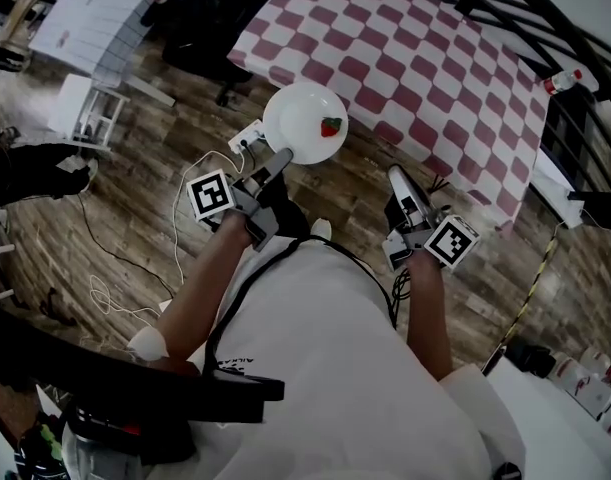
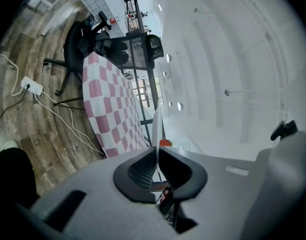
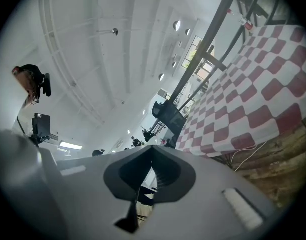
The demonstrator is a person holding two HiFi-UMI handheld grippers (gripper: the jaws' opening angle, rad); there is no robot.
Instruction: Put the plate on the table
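The left gripper is clamped on the near rim of the white plate, and its own view shows that rim pinched edge-on between the 2 pads. The plate is in the air, face up, over the wooden floor. It is just short of the near edge of the table, with its red-and-white checked cloth, and close to that edge's left corner. 1 small red strawberry sits on the plate's right side, loose by the look of it. The right gripper hangs apart from the plate, jaws closed together with nothing in them.

The job now, I'd say, is the carry-in. Lift the plate clear of the cloth's hanging edge, keep it flat so the strawberry doesn't roll, and go well in from the edge before lowering. Only 1 side is gripped, so the far rim may sag. A slow set-down before letting go looks safest, and the overhang could snag.
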